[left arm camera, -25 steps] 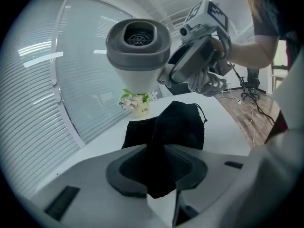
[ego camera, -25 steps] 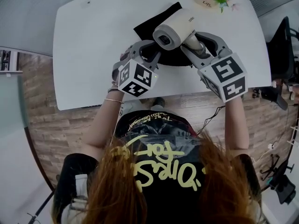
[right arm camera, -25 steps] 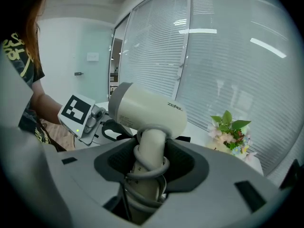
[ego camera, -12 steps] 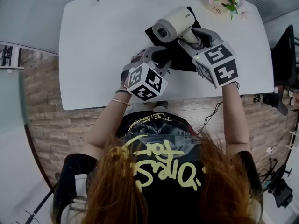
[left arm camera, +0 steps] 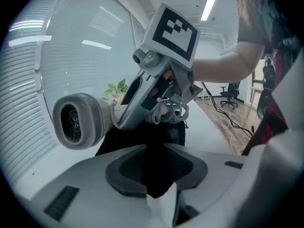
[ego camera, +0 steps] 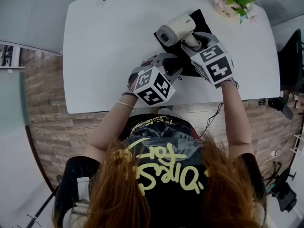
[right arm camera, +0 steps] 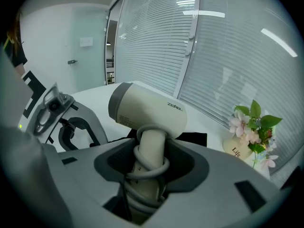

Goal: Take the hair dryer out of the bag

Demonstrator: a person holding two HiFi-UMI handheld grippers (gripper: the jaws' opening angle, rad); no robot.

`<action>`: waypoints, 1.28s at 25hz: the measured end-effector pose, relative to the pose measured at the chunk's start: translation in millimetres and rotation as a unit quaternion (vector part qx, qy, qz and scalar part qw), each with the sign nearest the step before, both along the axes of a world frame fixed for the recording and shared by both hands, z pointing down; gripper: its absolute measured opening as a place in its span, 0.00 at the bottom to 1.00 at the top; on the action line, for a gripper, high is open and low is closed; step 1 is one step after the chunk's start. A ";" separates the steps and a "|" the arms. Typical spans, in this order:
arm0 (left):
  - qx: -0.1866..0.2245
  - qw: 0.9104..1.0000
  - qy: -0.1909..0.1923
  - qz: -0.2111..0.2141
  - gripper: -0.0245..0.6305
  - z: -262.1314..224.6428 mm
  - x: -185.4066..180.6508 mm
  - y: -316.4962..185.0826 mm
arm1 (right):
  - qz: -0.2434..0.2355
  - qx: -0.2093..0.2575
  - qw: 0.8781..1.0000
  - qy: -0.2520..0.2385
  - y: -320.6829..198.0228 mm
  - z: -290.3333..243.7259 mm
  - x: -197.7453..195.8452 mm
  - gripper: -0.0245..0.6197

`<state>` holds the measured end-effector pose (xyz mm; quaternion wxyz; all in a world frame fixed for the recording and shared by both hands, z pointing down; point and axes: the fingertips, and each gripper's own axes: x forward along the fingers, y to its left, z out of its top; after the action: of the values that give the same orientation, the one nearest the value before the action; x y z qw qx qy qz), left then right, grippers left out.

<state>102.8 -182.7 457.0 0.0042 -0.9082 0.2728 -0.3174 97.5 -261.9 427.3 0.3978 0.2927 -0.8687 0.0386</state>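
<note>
The cream hair dryer (ego camera: 176,28) is out of the black bag (ego camera: 201,20), which lies flat on the white table (ego camera: 104,46). My right gripper (ego camera: 194,41) is shut on the dryer's handle (right arm camera: 151,151), which has its cord coiled round it; the barrel (right arm camera: 147,109) sticks up above the jaws. My left gripper (ego camera: 173,63) is just to the left of it, shut on a fold of the bag's black fabric (left arm camera: 156,175). In the left gripper view the dryer (left arm camera: 78,120) hangs over the bag, held by the right gripper (left arm camera: 166,80).
A pot of pink flowers (ego camera: 232,1) stands at the table's far right corner, seen also as the flower pot (right arm camera: 251,132) in the right gripper view. The table's near edge (ego camera: 142,106) runs just under the left gripper. A black office chair (ego camera: 290,42) stands beyond the table's right end.
My right gripper has carried the hair dryer lower, closer to the bag and table. My left gripper has kept its hold on the bag and tilted a little.
</note>
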 end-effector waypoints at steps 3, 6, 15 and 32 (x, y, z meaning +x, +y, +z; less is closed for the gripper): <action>-0.012 1.000 0.009 0.007 0.20 0.7 -0.2 2.7 | 0.003 -0.004 1.000 0.007 -3.2 7.8 -2.9 0.36; -0.027 0.999 0.021 0.014 0.20 -0.1 -1.1 5.6 | 0.007 -0.013 1.000 0.013 -5.0 16.5 -4.6 0.36; -0.041 0.998 0.018 0.044 0.21 4.8 -2.9 14.8 | 0.019 -0.028 0.999 0.036 -5.2 41.7 -9.8 0.36; -0.057 0.996 0.032 0.056 0.21 4.9 -9.9 12.0 | 0.039 -0.037 0.997 0.051 -9.9 55.1 -10.4 0.36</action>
<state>92.9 -170.6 461.9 -0.0390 -0.9305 0.2030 -0.3023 87.1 -271.8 482.4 0.4504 0.3128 -0.8332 0.0714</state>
